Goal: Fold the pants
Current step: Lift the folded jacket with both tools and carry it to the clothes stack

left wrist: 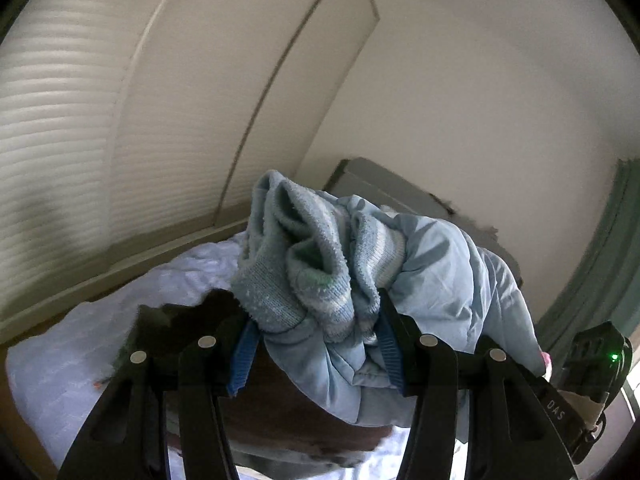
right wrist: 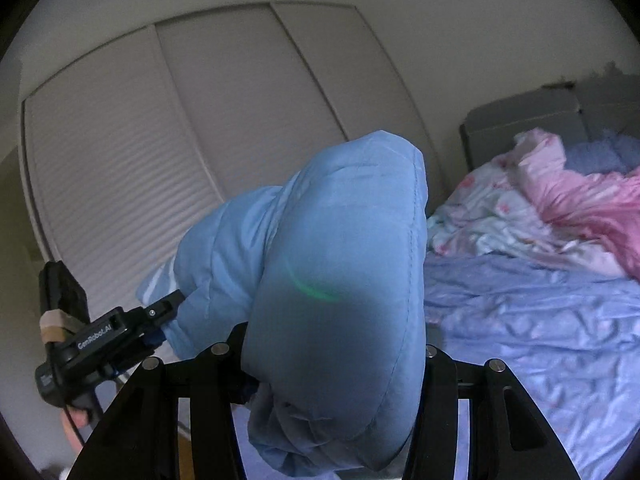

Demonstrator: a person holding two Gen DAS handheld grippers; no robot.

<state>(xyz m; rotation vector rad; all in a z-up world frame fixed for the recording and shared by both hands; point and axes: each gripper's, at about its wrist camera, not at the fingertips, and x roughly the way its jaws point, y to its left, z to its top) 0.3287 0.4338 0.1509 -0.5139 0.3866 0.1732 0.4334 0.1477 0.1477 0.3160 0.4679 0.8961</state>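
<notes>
The pants (left wrist: 432, 276) are light blue and padded, with a ribbed knit cuff (left wrist: 304, 264) and fleecy lining. My left gripper (left wrist: 316, 344) is shut on the cuff end, which bunches up between its blue-padded fingers. In the right wrist view the pants (right wrist: 340, 280) drape thickly over my right gripper (right wrist: 336, 364), which is shut on them; its fingertips are hidden by cloth. The left gripper (right wrist: 168, 312) also shows at the left of that view, clamped on the other end. Both hold the pants lifted above the bed.
A bed with a pale blue sheet (right wrist: 540, 320) lies below and to the right, with a crumpled pink and white duvet (right wrist: 560, 208) at its far end. White louvred closet doors (right wrist: 120, 184) stand behind. A grey headboard (left wrist: 384, 188) is by the wall.
</notes>
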